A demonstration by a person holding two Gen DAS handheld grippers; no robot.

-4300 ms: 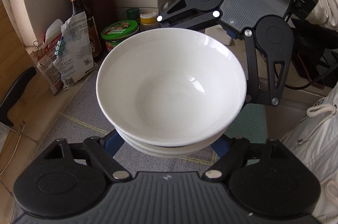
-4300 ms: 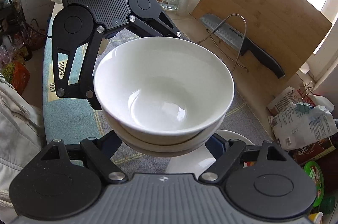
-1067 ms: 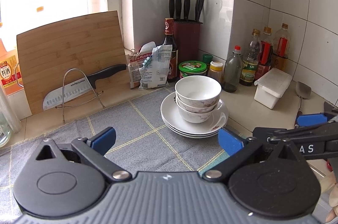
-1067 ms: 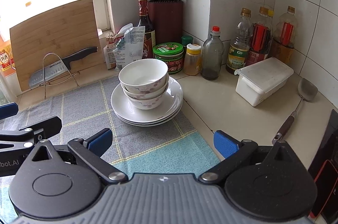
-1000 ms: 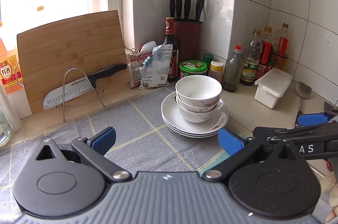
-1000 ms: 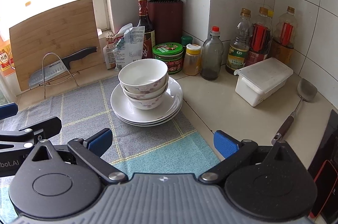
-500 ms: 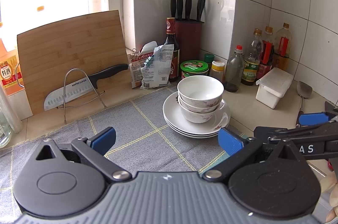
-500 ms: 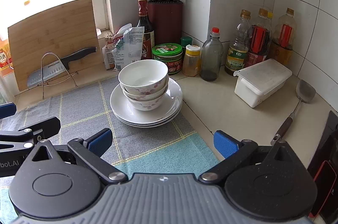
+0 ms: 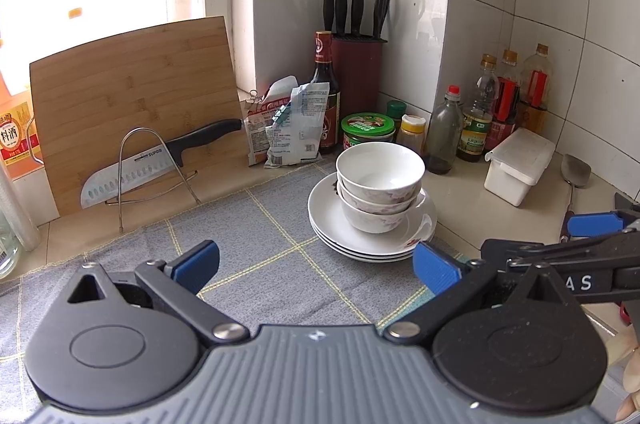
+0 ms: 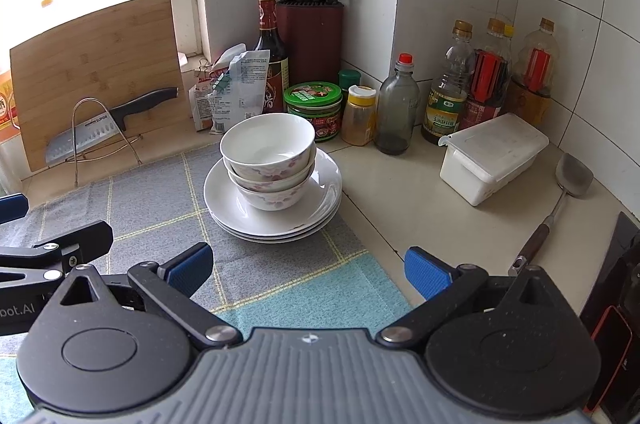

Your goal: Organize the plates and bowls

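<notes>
I see three white round porcelain bowls with pink flower pattern point(image 10: 270, 163) nested one inside the other, and the top one is empty. They stand upright on a stack of white round plates point(image 10: 320, 201), which lies on the grey checked cloth point(image 10: 152, 212) on the beige desk point(image 10: 400, 207), near the corner of the tiled wall.

My left tool point(image 9: 316, 264) is wide open and holds nothing; its blue pads point(image 9: 196, 260) are apart, well in front of the stack. My right tool point(image 10: 306, 266) is also wide open and empty, and the stack is between and beyond its fingers.

Behind the bowls stands a green-lidded jar point(image 10: 314, 103), closed. A dark red knife block point(image 10: 310, 39) holds black-handled knives and scissors. To the right, a white rectangular plastic box with lid point(image 10: 492, 155) is shut, so I cannot tell its content. A metal spatula point(image 10: 560, 195) lies just beside it. On the left, a kitchen knife point(image 9: 156, 163) rests in a wire stand before the bamboo cutting board point(image 9: 132, 87).
</notes>
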